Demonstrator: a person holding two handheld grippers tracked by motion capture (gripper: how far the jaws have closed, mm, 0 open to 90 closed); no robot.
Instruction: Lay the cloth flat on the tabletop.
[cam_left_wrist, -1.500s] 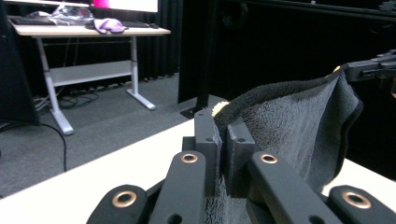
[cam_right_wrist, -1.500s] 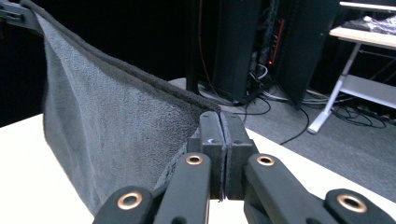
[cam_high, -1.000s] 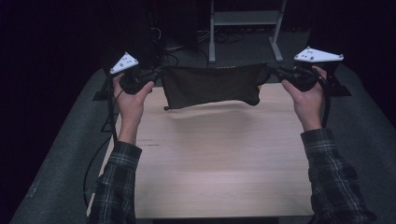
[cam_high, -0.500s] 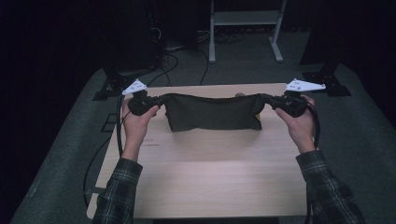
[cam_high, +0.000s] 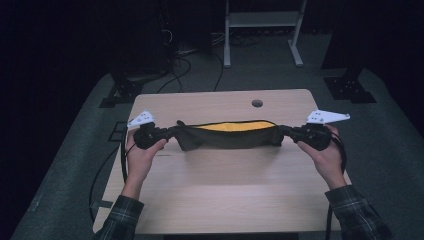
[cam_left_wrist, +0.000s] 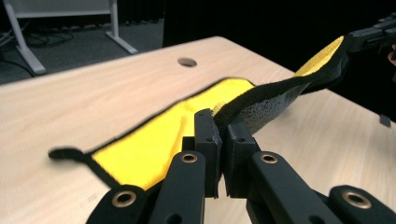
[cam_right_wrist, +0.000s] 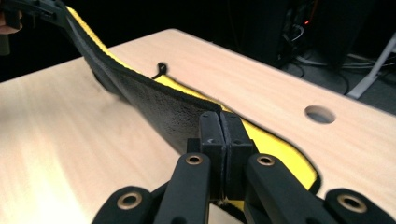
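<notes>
While both grippers, left (cam_high: 167, 134) and right (cam_high: 285, 131), pinch the cloth (cam_high: 225, 136) mid-frame, a hard tug could slip a corner free; it would flop on the table (cam_high: 225, 195).

table (cam_high: 220, 190) | round hole (cam_high: 257, 103) | white frame (cam_high: 262, 20) | floor cables (cam_high: 185, 55)

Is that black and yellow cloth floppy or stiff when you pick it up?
Probably floppy: the cloth sags between the left gripper and right gripper, its far part lying on the table. Likely light, since pinched corners carry it.
</notes>
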